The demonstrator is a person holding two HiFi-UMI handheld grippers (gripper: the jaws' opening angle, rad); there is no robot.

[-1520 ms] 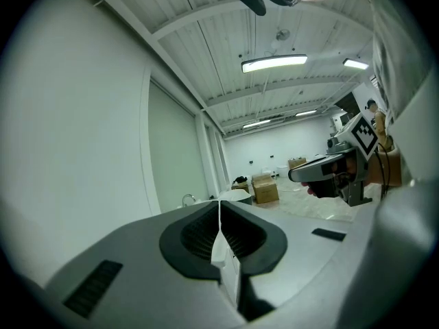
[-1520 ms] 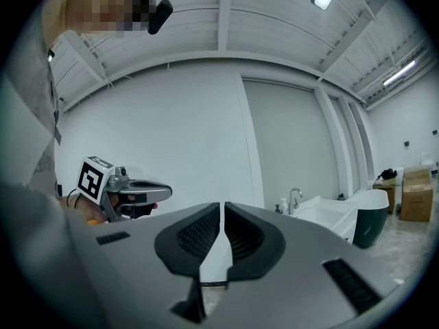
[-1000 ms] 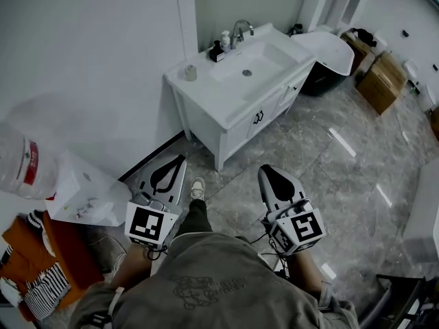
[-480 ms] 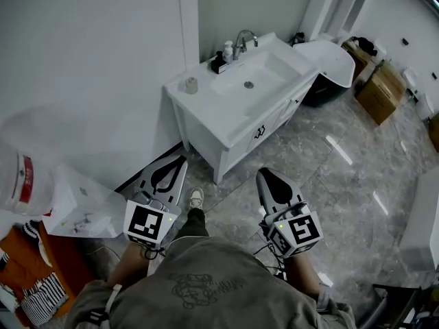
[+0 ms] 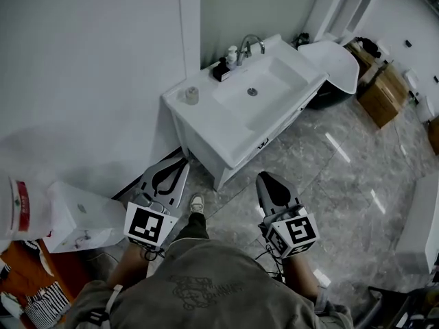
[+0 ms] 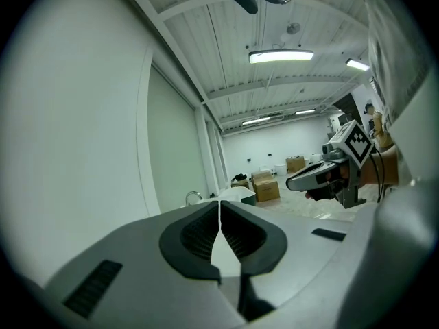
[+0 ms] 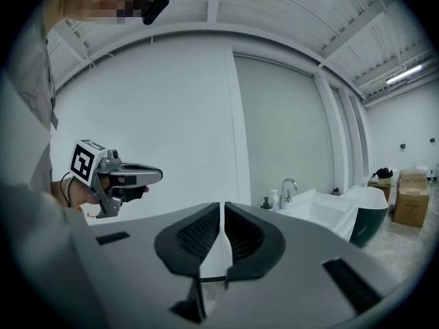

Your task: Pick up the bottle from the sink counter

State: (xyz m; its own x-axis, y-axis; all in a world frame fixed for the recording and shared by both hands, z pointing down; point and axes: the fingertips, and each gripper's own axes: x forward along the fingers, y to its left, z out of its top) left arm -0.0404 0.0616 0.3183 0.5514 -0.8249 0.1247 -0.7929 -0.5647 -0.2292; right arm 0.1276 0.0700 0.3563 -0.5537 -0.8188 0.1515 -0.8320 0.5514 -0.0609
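Grippers, two in number, sit one in each of your hands. Your left gripper (image 5: 180, 162) has its jaws pressed together with nothing between them. Your right gripper (image 5: 266, 178) likewise has its jaws closed on nothing. Both point ahead toward the vanity, side by side and apart from each other, over the marbled floor (image 5: 322, 184).

One bottle (image 5: 232, 55), white with a pump top, stands upright at the back of the sink counter (image 5: 206, 112). It is well apart from both grippers, beyond the counter's far side, and nearer the line of your left gripper than of your right in the head view. In the right gripper view it shows above and to the right of the closed jaws.

Around the bottle:
- One faucet (image 5: 250, 44) stands just beside it, on its right.
- One dark small item (image 5: 221, 71) lies just beside it, on its left; what it is cannot be told.
- One basin (image 5: 264, 91) lies in front of it.
- One small pale cup-like object (image 5: 193, 95) stands at the counter's left corner.

Farther out, one white tub (image 5: 336, 64) stands right of the vanity, with two cardboard boxes (image 5: 381, 81) beyond it. One white bag (image 5: 82, 214) and one clear jug with a red label (image 5: 17, 204) lie at the left.
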